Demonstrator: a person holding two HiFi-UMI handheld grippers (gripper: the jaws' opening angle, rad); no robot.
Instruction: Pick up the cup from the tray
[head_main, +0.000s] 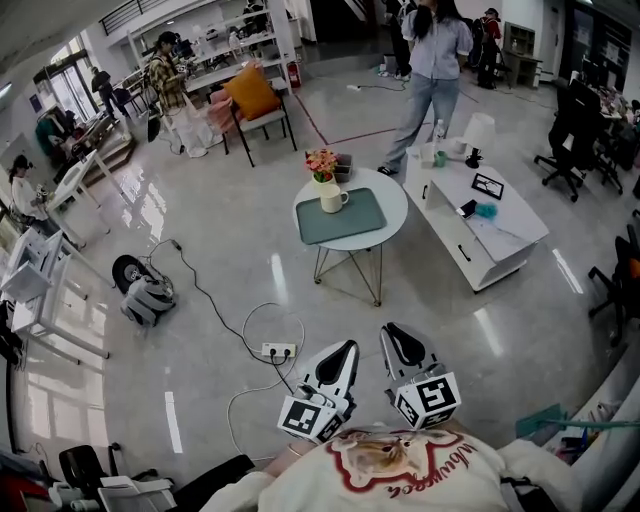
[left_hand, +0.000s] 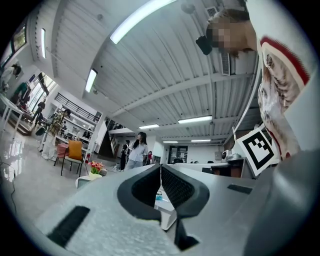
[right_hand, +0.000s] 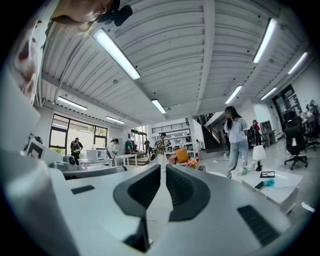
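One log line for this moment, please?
cup: on tray, far off | left gripper: shut, empty | right gripper: shut, empty

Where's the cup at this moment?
Head view, centre: the cup stands on the far left corner of the green tray on the round table, beside the flowers.

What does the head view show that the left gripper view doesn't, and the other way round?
Head view only: the top face of the tray with the cup at its far-left corner, the power strip on the floor, and the left hand-held gripper and right hand-held gripper seen from above. Left gripper view only: the ceiling lights, and the left hand-held gripper's jaws seen along their length, shut with nothing between them. Both: the flowers, the orange chair and the standing person.
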